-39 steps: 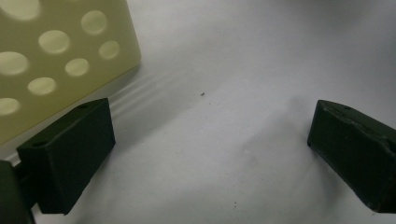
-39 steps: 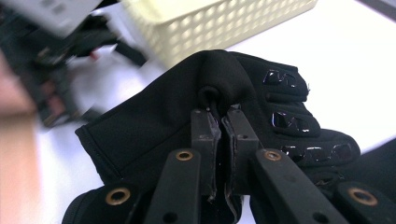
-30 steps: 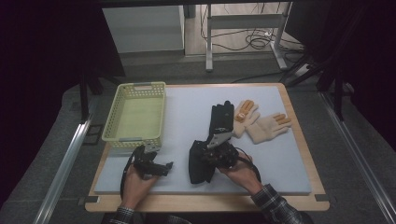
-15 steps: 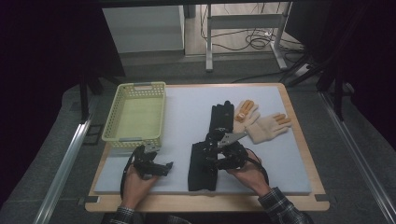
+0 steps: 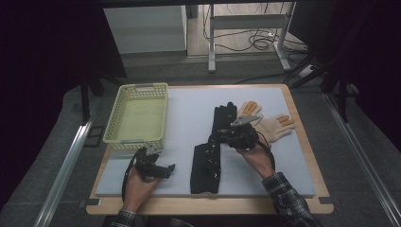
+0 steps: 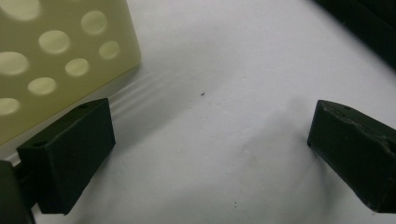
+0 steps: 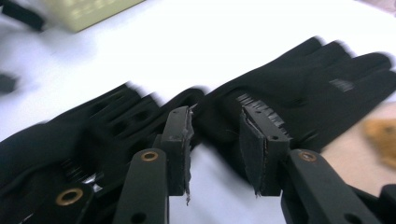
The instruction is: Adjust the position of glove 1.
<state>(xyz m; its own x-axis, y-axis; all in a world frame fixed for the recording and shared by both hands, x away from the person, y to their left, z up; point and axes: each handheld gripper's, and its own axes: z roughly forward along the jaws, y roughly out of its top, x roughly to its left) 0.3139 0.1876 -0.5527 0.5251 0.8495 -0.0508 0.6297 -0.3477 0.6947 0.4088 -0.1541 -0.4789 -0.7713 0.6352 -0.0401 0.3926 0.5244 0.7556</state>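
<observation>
Two black gloves lie mid-table: a near one [image 5: 205, 163] [image 7: 70, 135] and a far one [image 5: 223, 118] [image 7: 303, 88]. My right gripper [image 5: 222, 138] [image 7: 219, 149] hovers low over the far glove's cuff. Its jaws have just been closing and stand part open; the cuff's edge lies between the tips and the pads do not press it. My left gripper [image 5: 166, 171] [image 6: 210, 154] rests on the white mat by the basket's corner. It is wide open with bare mat between its jaws. The right gripper view is blurred.
A pale yellow perforated basket [image 5: 113, 124] [image 6: 51, 56] [image 7: 88, 11] stands at the left. Two tan gloves, one orange-tipped [image 5: 248, 109] and one plain [image 5: 279, 125], lie right of the black pair. The wooden table edge [image 5: 307, 142] borders the mat.
My right gripper has moved away from the near black glove, farther and rightward, to the far glove's cuff. The near glove stays flat on the mat. The left gripper has not moved.
</observation>
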